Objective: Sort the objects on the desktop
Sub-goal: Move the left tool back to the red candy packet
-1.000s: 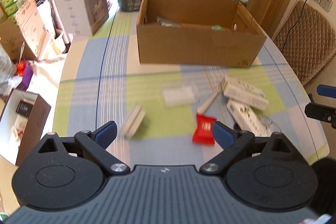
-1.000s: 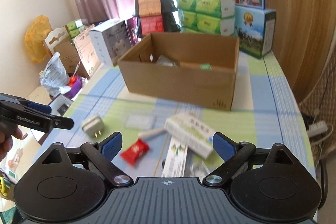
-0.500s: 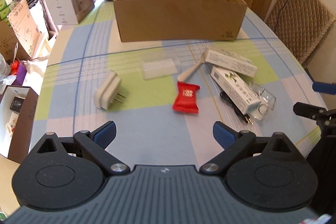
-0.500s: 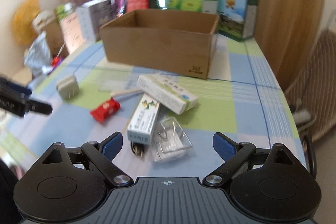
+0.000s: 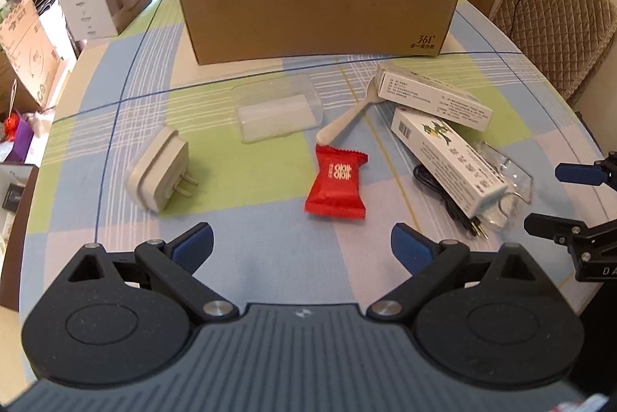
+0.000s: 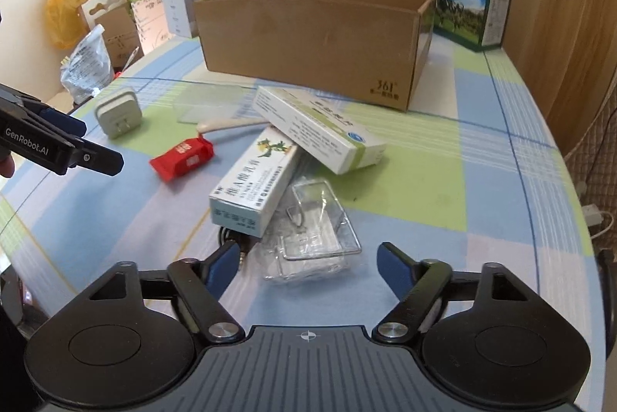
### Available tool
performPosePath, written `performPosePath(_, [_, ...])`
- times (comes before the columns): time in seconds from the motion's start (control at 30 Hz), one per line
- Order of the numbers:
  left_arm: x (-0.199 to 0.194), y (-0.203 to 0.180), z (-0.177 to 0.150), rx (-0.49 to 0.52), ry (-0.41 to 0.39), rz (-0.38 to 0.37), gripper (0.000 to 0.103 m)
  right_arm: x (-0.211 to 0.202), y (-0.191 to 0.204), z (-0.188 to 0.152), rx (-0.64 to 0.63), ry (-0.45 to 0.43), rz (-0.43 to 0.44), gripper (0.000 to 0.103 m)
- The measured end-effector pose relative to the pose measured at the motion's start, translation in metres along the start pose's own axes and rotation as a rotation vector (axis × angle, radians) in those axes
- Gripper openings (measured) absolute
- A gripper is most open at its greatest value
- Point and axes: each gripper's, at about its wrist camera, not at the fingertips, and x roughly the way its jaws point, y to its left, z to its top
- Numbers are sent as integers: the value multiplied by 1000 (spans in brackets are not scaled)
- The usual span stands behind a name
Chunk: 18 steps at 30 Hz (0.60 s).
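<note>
The red candy packet [image 5: 335, 186] lies flat mid-frame on the checked tablecloth [image 5: 250, 242], just beyond the left gripper [image 5: 301, 245], whose jaws gape empty; the right gripper [image 6: 307, 263] likewise spreads wide above a clear plastic case [image 6: 314, 219]

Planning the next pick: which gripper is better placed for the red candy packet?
Left, probably. The left gripper is open and faces the red candy packet, with bare tablecloth between. The right gripper, also open, hangs over the clear plastic case; the packet sits off to its left.
</note>
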Motion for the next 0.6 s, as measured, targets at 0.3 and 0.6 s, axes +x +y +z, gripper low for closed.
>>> performPosePath(0.3, [26, -9, 8, 84, -43, -28, 96, 29, -6, 4, -45, 40, 4, 74])
performPosePath(0.6, [56, -6, 9, 66, -8, -58, 88, 37, -9, -4, -7, 26, 5, 57])
